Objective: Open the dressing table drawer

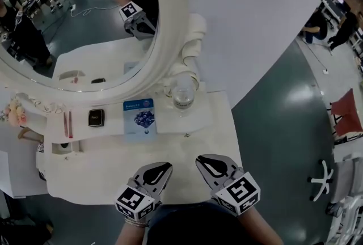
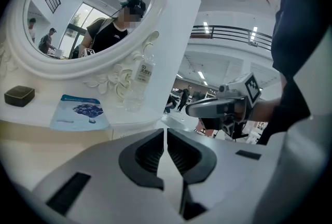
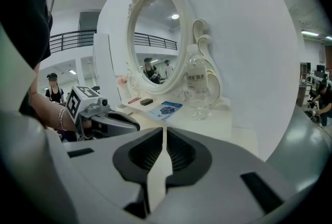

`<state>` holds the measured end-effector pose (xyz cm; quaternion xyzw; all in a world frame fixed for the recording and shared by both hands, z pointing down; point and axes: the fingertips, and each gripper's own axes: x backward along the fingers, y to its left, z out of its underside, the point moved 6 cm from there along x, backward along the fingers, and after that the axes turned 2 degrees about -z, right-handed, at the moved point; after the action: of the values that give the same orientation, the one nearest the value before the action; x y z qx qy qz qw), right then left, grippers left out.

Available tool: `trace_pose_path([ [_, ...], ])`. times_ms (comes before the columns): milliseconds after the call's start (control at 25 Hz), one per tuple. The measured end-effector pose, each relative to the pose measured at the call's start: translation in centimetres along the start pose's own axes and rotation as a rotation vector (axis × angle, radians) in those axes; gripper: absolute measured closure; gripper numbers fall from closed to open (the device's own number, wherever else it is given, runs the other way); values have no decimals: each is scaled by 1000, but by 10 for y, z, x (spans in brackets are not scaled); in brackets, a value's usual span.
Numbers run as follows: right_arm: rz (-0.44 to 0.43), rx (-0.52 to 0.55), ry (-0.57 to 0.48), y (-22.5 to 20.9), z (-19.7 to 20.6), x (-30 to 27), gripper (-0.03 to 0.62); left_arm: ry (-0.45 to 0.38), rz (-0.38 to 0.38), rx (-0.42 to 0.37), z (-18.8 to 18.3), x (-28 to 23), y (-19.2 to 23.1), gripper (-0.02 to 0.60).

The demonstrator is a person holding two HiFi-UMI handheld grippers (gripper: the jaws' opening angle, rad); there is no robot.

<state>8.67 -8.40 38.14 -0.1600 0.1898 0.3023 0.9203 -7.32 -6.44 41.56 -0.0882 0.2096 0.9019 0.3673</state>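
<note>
The oval mirror (image 1: 170,28) stands at the back of the white dressing table (image 1: 96,176), and everything else sits in front of it. Just below its lower rim runs a raised shelf. On that shelf, under the right end of the mirror, stands a clear water bottle (image 1: 182,93), upright and close against the carved frame. Beside it, further under the mirror, lies a blue packet (image 1: 139,117), flat, and past that a small dark box (image 1: 96,117), each apart from the next.

The drawer is closed. The only sign of it I can make out is a small knob (image 1: 186,135) on the front of the shelf, below the bottle.

Both tongs hang over the near edge of the tabletop, well in front of the mirror and apart from the knob. The left gripper (image 1: 166,168) has its jaws pressed together with nothing between them, and the right gripper (image 1: 199,160) is the same, closed and empty. They sit side by side, tips angled toward each other, pointing toward the shelf.
</note>
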Motion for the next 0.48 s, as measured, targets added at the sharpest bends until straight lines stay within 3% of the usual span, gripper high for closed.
trace_pose_path([
  [480, 31, -12, 53, -9, 13, -22, 571, 59, 51, 2, 14, -10, 20, 552],
])
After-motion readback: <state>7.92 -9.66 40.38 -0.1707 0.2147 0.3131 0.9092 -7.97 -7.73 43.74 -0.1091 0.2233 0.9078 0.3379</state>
